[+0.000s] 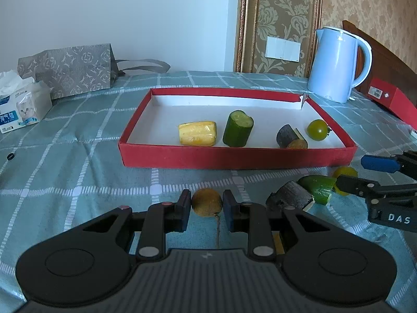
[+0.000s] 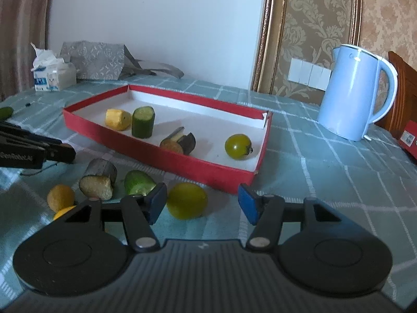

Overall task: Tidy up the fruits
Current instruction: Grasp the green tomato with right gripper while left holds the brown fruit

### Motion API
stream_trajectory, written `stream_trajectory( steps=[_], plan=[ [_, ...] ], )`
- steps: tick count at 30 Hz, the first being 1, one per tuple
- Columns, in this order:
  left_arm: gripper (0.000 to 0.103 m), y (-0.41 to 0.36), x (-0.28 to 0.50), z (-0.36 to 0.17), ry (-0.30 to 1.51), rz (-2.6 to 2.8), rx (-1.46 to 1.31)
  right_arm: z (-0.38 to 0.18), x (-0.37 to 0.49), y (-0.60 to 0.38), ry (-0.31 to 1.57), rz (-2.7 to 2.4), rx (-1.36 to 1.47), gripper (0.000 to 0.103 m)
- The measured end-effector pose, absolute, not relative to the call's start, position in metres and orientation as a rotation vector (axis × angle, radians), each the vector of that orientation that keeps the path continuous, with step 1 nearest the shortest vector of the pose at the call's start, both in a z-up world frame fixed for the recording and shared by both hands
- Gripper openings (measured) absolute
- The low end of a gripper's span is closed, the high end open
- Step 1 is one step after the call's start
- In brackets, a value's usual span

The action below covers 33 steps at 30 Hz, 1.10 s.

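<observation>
Four pieces in red tray (image 1: pixel 234 156); several left outside at 6 o'clock. Left gripper (image 1: pixel 206 206) jaws clamping yellow fruit (image 1: pixel 207 202); right gripper (image 2: pixel 202 203) jaws spread around yellow-green tomato (image 2: pixel 187 200).

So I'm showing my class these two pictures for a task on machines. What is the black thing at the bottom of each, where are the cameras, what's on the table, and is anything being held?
Each black shape is a hand-held two-finger gripper; a person carries one in each hand. A wide-angle camera sits on each, looking forward along its jaws, so one picture comes from the left gripper and the other from the right gripper.

On the checked tablecloth stands a shallow red tray holding a yellow piece, a cucumber chunk, a dark aubergine piece and a green tomato. More pieces lie loose in front. Behind are a blue kettle, a tissue box and a grey bag.

The left jaws sit close around a small round yellow fruit. The right jaws are open beside a yellow-green tomato, not holding it.
</observation>
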<state>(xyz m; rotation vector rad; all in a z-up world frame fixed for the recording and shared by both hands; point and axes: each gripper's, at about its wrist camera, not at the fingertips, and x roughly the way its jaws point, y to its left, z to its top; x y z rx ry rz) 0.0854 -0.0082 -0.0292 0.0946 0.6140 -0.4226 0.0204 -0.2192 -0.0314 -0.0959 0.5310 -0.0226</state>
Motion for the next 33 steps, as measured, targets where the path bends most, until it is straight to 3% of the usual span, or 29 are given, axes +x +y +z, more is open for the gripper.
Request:
stream_trajectory(
  steps=[4,10,13,33],
  plan=[
    [0.026,-0.008,0.085,-0.029,0.617,-0.424,0.093,-0.035,0.025,-0.215,0.548,-0.016,-0.107,0.058],
    [0.026,-0.007,0.087,-0.030,0.624,-0.427,0.083,-0.039,0.032,-0.210,0.593,0.001,-0.104,0.036],
    [0.026,-0.006,0.087,-0.030,0.629,-0.428,0.074,-0.039,0.033,-0.211,0.600,0.008,-0.094,0.033],
    [0.026,-0.003,0.087,-0.029,0.628,-0.432,0.055,-0.038,0.030,-0.215,0.593,-0.001,-0.046,0.033]
  ],
)
